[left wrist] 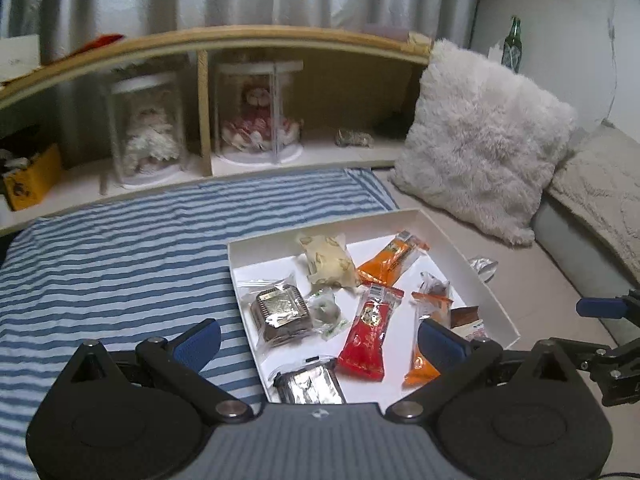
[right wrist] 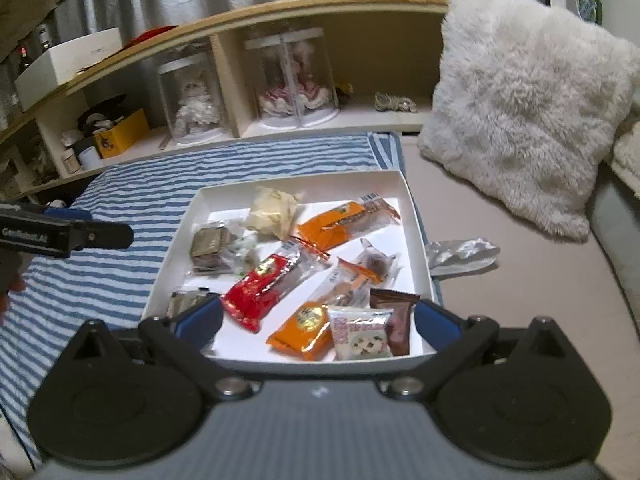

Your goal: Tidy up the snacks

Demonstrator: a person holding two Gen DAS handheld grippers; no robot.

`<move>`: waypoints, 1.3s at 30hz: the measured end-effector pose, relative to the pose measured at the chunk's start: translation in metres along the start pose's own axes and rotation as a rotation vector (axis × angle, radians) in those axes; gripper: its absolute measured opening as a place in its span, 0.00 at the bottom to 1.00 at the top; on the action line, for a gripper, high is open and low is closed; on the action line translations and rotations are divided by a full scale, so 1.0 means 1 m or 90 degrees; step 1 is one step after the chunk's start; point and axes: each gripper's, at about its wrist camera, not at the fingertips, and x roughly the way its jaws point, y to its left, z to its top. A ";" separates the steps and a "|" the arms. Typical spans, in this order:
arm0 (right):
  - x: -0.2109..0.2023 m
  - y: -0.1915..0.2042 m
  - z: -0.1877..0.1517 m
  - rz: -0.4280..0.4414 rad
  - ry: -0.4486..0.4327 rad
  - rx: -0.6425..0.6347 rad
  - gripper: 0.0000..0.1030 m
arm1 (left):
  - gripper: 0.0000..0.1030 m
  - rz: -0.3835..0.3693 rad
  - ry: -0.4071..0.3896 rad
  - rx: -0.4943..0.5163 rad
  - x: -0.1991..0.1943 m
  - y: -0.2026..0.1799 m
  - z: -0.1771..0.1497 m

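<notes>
A white tray (left wrist: 486, 280) lies on the bed and holds several wrapped snacks: a red packet (left wrist: 368, 332), orange packets (left wrist: 390, 260), a pale yellow one (left wrist: 328, 262), a brown cake in clear wrap (left wrist: 280, 314) and a silver one (left wrist: 310, 386). My left gripper (left wrist: 320, 340) is open and empty above the tray's near left part. The tray also shows in the right wrist view (right wrist: 416, 216), with the red packet (right wrist: 260, 294) and a brown packet (right wrist: 396, 312). My right gripper (right wrist: 318, 320) is open and empty over the tray's near edge. A silver wrapper (right wrist: 460, 256) lies outside the tray on the right.
A blue striped blanket (left wrist: 120, 248) covers the bed left of the tray. A fluffy white pillow (left wrist: 484, 140) leans at the back right. A wooden shelf (left wrist: 240, 40) with cased dolls runs along the back. A green bottle (left wrist: 514, 42) stands behind the pillow.
</notes>
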 end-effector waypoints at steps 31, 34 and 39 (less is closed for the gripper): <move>-0.116 0.055 -0.075 -0.028 -0.102 -0.030 1.00 | 1.00 0.136 -0.102 -0.019 -0.119 -0.024 -0.111; -0.114 0.057 -0.081 -0.024 -0.095 -0.021 1.00 | 1.00 0.151 -0.114 -0.014 -0.121 -0.023 -0.115; -0.111 0.063 -0.087 -0.039 -0.112 -0.033 1.00 | 1.00 0.134 -0.118 -0.031 -0.122 -0.017 -0.121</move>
